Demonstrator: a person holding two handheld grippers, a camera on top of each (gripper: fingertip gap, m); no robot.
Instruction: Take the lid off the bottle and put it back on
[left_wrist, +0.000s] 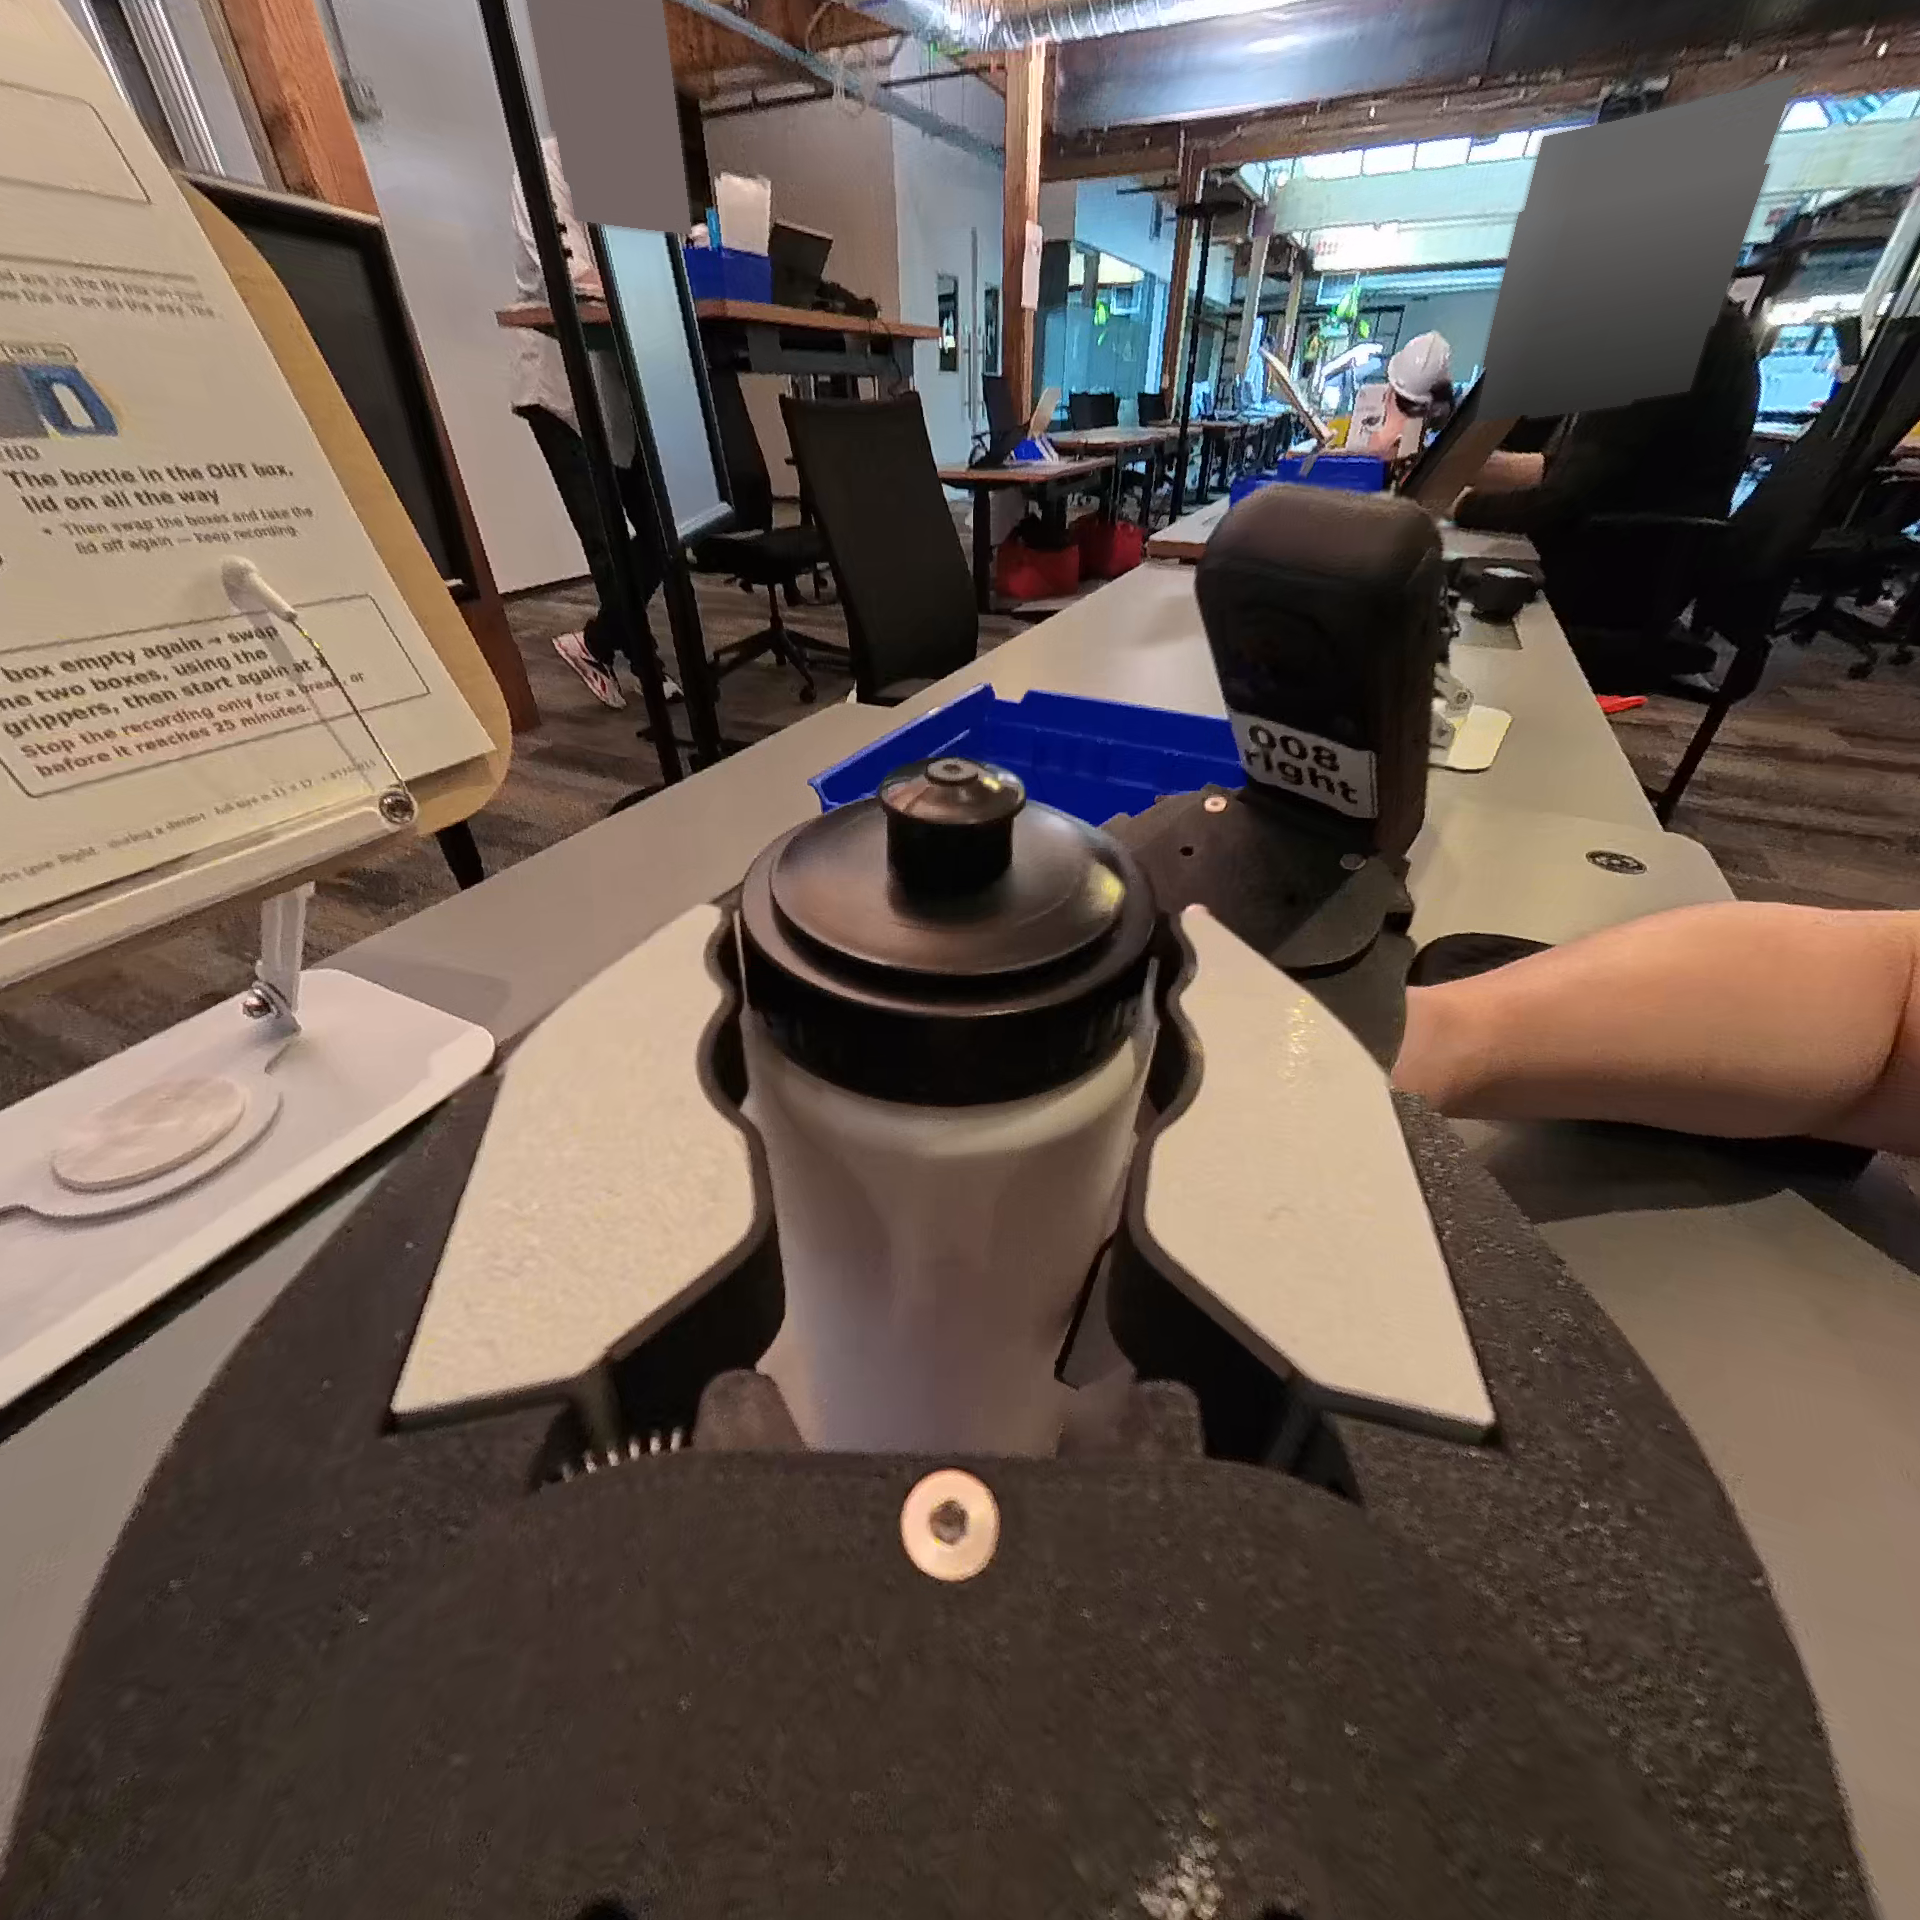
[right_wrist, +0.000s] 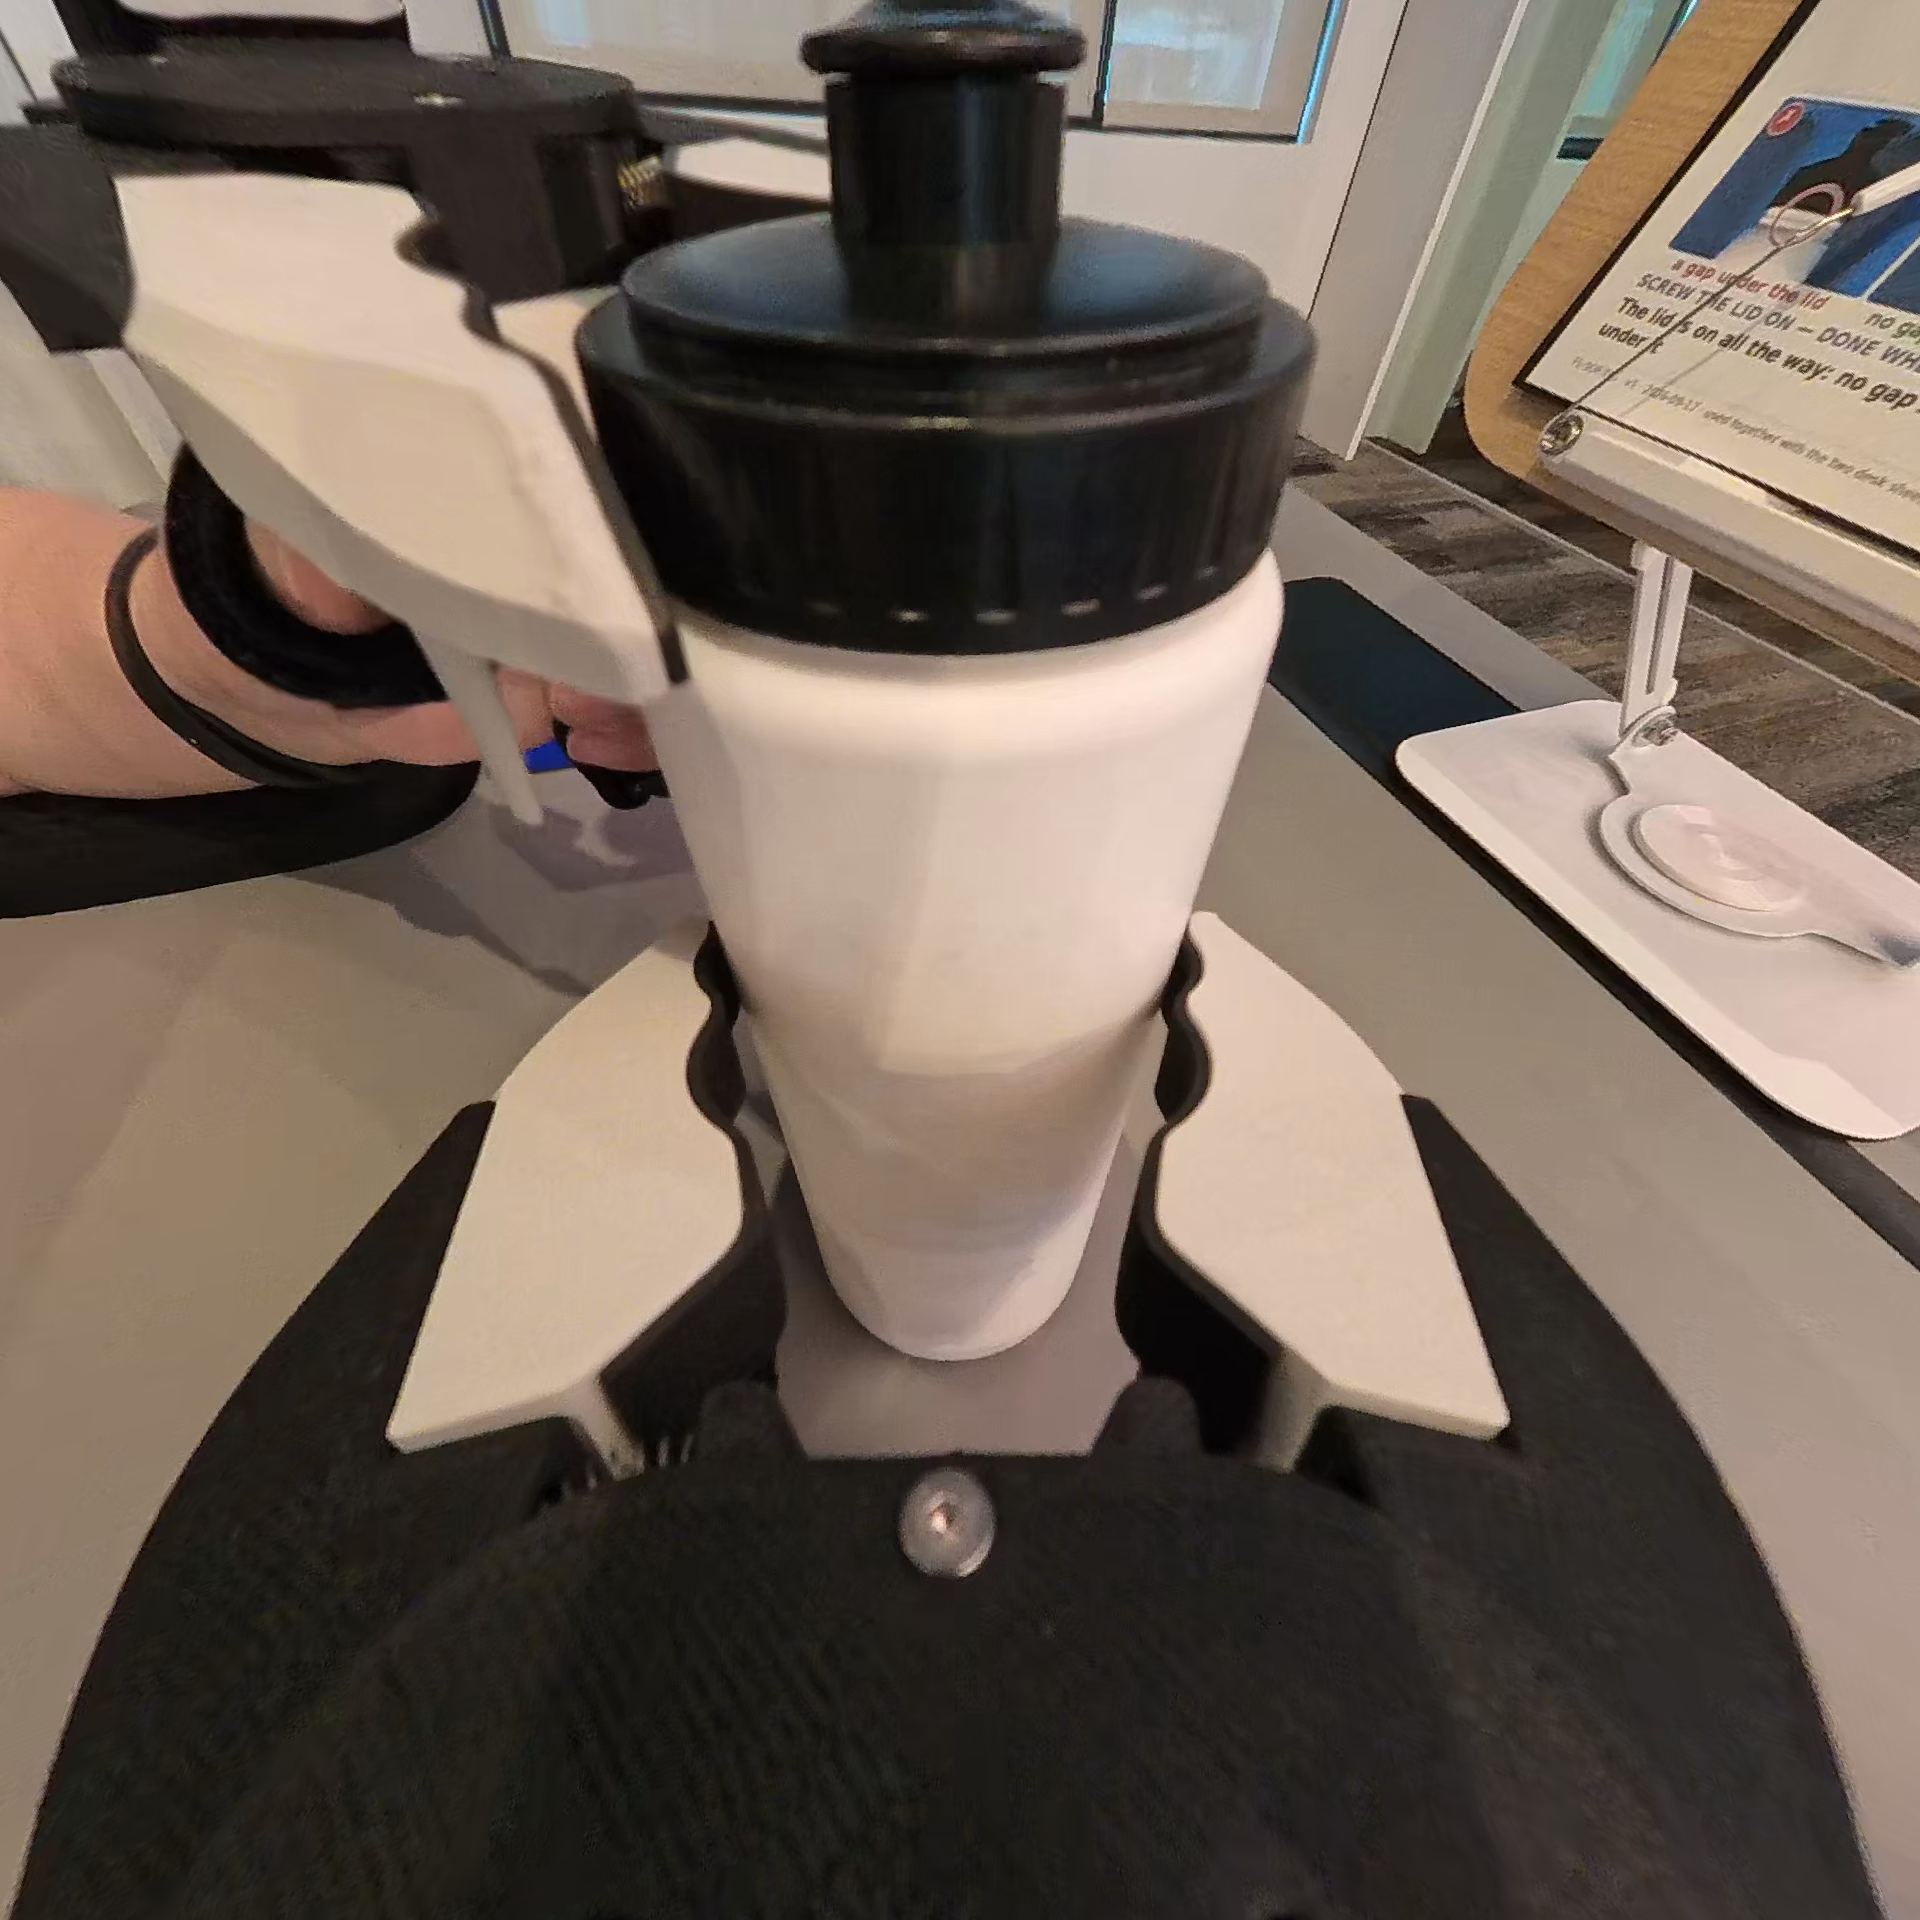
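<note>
A white bottle (right_wrist: 966, 862) with a black screw lid (right_wrist: 935, 457) and a pull spout stands upright on the grey table. My right gripper (right_wrist: 951, 940) is shut on the bottle's lower body, one finger on each side. My left gripper (left_wrist: 951, 920) is shut around the lid (left_wrist: 945, 987) at the bottle's top, with the white bottle (left_wrist: 935, 1247) running down between its fingers. In the right wrist view one left finger (right_wrist: 395, 436) lies against the lid's left side. The right gripper's black body (left_wrist: 1309, 665) shows behind the bottle in the left wrist view.
A blue bin (left_wrist: 1039, 732) sits on the table behind the bottle. An instruction sheet on a stand (left_wrist: 187, 540) with a white base (left_wrist: 260, 1122) is at my left; it also shows in the right wrist view (right_wrist: 1756, 312). A person's forearm (left_wrist: 1662, 1018) reaches in from the right.
</note>
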